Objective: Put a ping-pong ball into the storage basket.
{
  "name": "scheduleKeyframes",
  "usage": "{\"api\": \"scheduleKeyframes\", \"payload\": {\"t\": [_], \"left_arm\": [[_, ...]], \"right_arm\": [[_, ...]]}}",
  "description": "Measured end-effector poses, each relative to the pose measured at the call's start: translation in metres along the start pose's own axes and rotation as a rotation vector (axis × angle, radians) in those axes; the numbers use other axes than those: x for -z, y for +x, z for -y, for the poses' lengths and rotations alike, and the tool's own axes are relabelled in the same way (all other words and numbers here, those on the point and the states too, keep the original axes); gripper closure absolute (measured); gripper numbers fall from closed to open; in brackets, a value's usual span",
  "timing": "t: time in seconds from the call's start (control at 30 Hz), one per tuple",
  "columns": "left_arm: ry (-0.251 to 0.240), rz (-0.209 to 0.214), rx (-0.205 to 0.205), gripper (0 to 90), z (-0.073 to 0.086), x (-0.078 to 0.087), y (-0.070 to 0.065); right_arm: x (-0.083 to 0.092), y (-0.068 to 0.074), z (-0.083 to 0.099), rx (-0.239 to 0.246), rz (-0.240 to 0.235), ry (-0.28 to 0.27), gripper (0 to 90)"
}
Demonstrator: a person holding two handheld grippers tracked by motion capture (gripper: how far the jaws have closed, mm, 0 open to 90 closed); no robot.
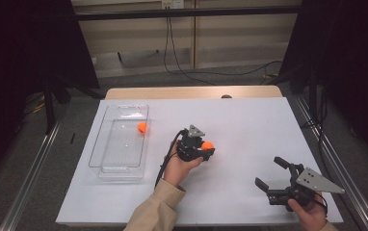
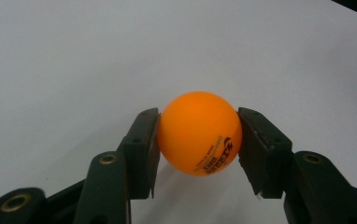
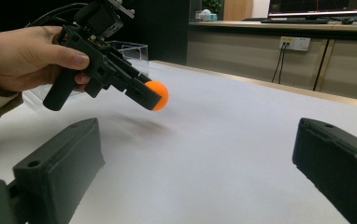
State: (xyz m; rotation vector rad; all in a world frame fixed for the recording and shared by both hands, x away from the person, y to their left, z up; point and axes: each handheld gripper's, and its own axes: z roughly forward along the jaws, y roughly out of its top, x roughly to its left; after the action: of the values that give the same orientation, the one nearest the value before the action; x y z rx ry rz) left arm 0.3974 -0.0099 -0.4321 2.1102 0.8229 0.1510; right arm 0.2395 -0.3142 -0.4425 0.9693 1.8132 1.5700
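An orange ping-pong ball (image 2: pixel 199 132) with dark print sits clamped between the two black jaws of my left gripper (image 2: pixel 198 140). From above, that left gripper (image 1: pixel 206 147) hovers over the middle of the white table with the ball (image 1: pixel 207 145) at its tip. In the right gripper view the held ball (image 3: pixel 160 95) hangs above the sheet, casting a shadow. A second orange ball (image 1: pixel 142 127) lies inside the clear plastic tray (image 1: pixel 103 144) at the left. My right gripper (image 1: pixel 269 174) rests near the front right corner, jaws spread wide and empty (image 3: pixel 195 163).
White paper covers the table (image 1: pixel 249 120), whose wooden far edge shows beyond it. Black curtains stand at both sides. Cables trail on the floor behind the table. A wall socket and a monitor appear far off in the right gripper view.
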Motion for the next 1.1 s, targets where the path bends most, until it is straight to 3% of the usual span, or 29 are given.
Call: {"api": "scheduleKeyframes", "payload": {"t": [0.27, 1.1], "left_arm": [[-0.012, 0.01, 0.001, 50.9, -0.001, 0.004, -0.001], [-0.027, -0.02, 0.006, 50.9, -0.001, 0.022, 0.01]], "right_arm": [[0.0, 0.001, 0.0, 0.0, -0.001, 0.0, 1.3], [0.0, 0.0, 0.0, 0.005, 0.0, 0.001, 1.4]]}}
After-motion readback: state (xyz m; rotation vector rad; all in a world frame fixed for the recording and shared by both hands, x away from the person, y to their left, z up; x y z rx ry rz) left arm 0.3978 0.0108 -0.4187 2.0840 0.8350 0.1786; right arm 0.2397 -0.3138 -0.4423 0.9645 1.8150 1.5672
